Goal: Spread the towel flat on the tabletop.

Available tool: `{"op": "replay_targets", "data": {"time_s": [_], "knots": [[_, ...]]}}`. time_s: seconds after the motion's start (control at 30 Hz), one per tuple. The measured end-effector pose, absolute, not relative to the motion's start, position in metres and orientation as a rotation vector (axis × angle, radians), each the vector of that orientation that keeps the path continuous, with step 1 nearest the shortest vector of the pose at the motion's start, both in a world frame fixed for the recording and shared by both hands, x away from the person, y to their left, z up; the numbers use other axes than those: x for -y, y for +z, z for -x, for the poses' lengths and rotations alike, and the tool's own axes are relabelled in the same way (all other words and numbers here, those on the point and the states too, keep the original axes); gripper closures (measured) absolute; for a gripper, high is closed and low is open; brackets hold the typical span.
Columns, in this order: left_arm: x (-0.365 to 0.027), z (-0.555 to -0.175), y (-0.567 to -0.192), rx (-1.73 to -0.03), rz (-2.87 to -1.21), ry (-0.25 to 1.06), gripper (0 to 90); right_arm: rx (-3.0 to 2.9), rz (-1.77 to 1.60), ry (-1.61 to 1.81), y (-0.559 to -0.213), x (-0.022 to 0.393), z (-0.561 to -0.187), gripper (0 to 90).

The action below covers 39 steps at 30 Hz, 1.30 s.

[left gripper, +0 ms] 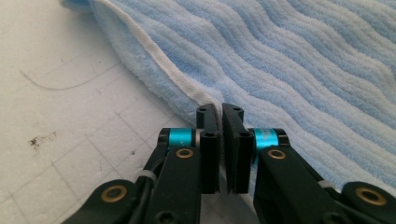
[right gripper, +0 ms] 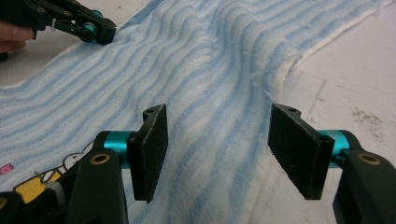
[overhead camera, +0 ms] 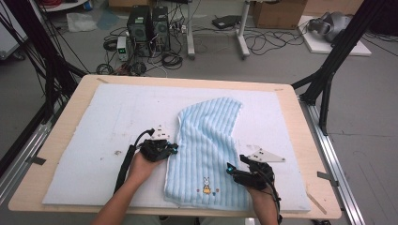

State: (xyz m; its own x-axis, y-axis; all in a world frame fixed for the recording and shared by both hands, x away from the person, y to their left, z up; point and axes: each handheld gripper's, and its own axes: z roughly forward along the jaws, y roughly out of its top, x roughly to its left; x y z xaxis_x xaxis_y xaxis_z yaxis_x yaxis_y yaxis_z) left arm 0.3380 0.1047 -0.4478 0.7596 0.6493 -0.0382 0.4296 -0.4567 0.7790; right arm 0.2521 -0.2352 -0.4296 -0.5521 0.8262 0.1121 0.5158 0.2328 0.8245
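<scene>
On the white foam pad (overhead camera: 94, 140) covering the table (overhead camera: 61, 122), the blue striped towel (overhead camera: 211, 140) is lying folded; the left gripper (left gripper: 220, 112) is pinching the towel's left hem, the right gripper (right gripper: 217, 149) is hovering spread over its right edge.

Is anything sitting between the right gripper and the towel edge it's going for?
Nothing visible. The right gripper stands open directly over the light blue towel, near its right edge, with bare towel between the jaws. The left gripper is shut at the towel's opposite edge, well clear.
</scene>
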Motion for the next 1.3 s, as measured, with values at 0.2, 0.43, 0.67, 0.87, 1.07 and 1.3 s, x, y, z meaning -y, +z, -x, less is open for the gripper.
{"op": "replay_targets", "data": {"time_s": [0.2,0.43,0.67,0.87,1.07,1.3], "knots": [[-0.12,-0.327,-0.448,-0.821,-2.107,0.288,86.5,-2.176,-1.237,1.224,-0.43,0.225,-0.256,39.2],[-0.14,-0.308,-0.451,-0.823,-2.065,0.226,86.6,-2.175,-1.247,1.197,-0.43,0.219,-0.262,42.2],[-0.15,-0.288,-0.451,-0.812,-2.008,0.18,86.5,-2.263,-1.217,1.079,-0.432,0.201,-0.272,52.3],[-0.15,-0.279,-0.449,-0.795,-1.985,0.159,86.4,-2.332,-1.202,0.929,-0.442,0.179,-0.288,52.7],[-0.149,-0.282,-0.451,-0.807,-1.977,0.128,81.3,-2.389,-1.175,0.963,-0.44,0.182,-0.286,85.9],[-0.153,-0.291,-0.451,-0.888,-1.908,0.133,50.1,-2.405,-1.13,0.983,-0.438,0.203,-0.268,86.7]]}}
